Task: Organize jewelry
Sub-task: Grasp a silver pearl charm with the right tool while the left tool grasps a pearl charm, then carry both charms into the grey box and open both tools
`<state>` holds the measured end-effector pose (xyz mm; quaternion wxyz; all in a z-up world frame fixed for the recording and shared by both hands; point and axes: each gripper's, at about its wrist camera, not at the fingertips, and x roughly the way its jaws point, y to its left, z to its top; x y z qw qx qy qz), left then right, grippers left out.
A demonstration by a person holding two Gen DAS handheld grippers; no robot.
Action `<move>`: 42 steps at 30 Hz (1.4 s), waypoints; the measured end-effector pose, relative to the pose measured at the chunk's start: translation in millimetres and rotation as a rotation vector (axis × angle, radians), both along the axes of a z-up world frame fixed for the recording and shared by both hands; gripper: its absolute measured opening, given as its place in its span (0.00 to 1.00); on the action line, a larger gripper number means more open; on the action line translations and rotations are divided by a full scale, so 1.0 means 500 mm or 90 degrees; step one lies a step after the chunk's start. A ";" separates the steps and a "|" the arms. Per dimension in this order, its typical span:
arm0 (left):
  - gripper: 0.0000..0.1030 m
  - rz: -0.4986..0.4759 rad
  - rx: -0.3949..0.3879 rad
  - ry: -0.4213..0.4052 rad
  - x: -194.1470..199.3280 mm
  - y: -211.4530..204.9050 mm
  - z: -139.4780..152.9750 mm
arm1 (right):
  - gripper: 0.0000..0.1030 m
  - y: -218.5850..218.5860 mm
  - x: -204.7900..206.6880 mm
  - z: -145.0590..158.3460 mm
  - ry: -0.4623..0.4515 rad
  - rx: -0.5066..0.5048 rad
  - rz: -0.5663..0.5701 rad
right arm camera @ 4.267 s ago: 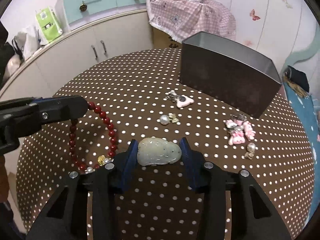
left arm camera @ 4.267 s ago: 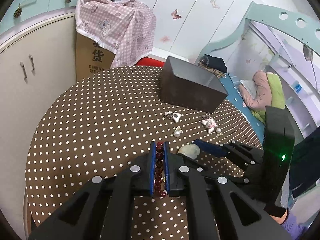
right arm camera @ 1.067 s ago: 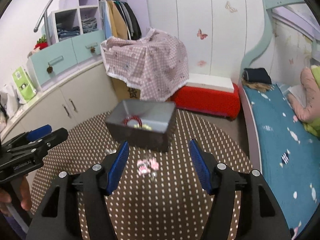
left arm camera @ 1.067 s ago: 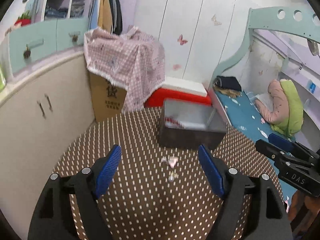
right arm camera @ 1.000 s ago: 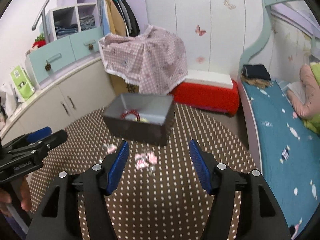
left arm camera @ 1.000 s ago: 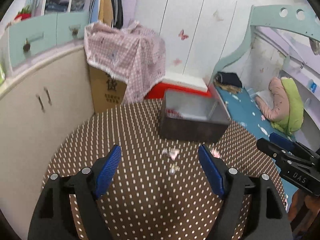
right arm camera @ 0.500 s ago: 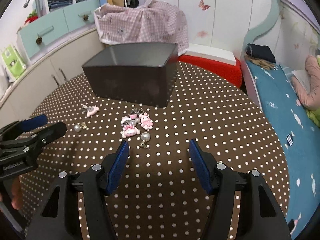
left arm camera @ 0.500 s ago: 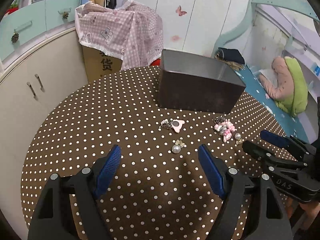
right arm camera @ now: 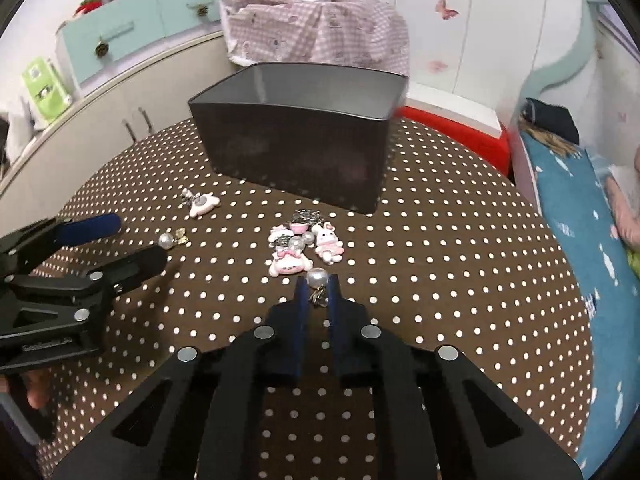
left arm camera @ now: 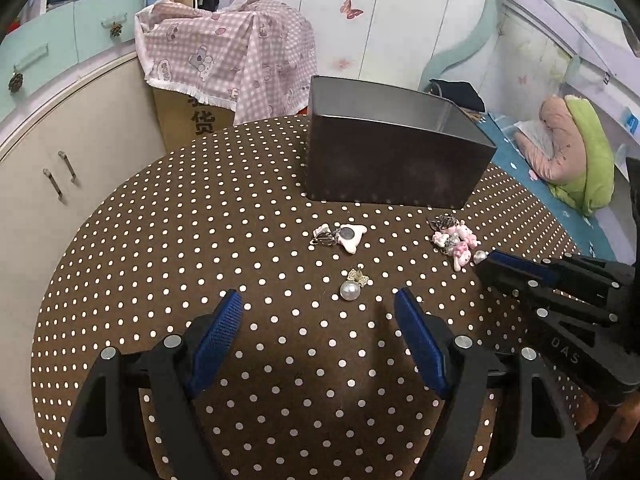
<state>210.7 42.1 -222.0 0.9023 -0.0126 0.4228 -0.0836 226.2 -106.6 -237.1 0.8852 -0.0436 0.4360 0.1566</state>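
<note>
I am working on the round table under its brown white-dotted cloth (left arm camera: 168,240), taking the dark grey open-topped rectangular box (right arm camera: 296,136) as my landmark. The right gripper (right arm camera: 316,286) is pinching a small pearl earring with a gold-coloured clasp (right arm camera: 317,280), which is sitting on the cloth well in front of the box, just on my side of a cluster of pink cartoon-animal charms with metal clips (right arm camera: 300,246). Its jaws have just been closing and are now nearly pressed together, with the pearl sitting at the very tips and the clasp lying between the pads.

I am judging this piece to be very light, hard and smooth: the round pearl is likely to squirt out of a tip pinch, so the flatter metal clasp behind it looks like the safer place to bear on.

The left gripper (left arm camera: 318,312) is hovering with its jaws spread wide and nothing in them, over a second pearl earring with a gold bow-shaped fitting (left arm camera: 352,286), lying in front of the box's left half. Between that earring and the box is lying a pale pink bear-head charm with a metal clip (left arm camera: 344,236); it is broader and flatter, and I expect its edges to be easier to take than the pearls. I cannot see into the box from here.
</note>
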 end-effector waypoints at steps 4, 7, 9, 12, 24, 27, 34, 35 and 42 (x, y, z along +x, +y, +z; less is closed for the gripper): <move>0.59 -0.006 0.000 0.008 0.009 -0.005 -0.005 | 0.10 -0.021 -0.008 -0.001 0.005 0.017 -0.007; 0.56 -0.009 0.010 0.009 0.013 -0.012 -0.007 | 0.10 -0.035 -0.012 0.001 0.010 0.028 -0.012; 0.49 -0.013 0.020 0.009 0.016 -0.019 -0.006 | 0.10 -0.039 -0.014 0.002 0.009 0.034 -0.014; 0.40 -0.019 0.035 0.008 0.019 -0.030 -0.006 | 0.10 -0.045 -0.012 0.002 0.011 0.042 -0.016; 0.09 -0.041 -0.005 0.014 0.021 -0.022 -0.004 | 0.10 -0.058 -0.011 0.021 0.004 0.060 -0.019; 0.09 -0.043 -0.026 0.009 0.014 -0.014 0.010 | 0.10 -0.061 -0.011 0.037 -0.004 0.063 -0.019; 0.09 -0.057 -0.069 -0.031 -0.002 -0.002 0.075 | 0.10 -0.064 -0.004 0.088 -0.035 0.065 -0.017; 0.09 -0.060 -0.075 -0.041 -0.002 -0.002 0.092 | 0.10 -0.065 -0.003 0.096 -0.041 0.065 -0.017; 0.09 -0.092 -0.114 -0.081 0.034 -0.009 0.178 | 0.10 -0.062 0.024 0.151 -0.073 0.069 -0.011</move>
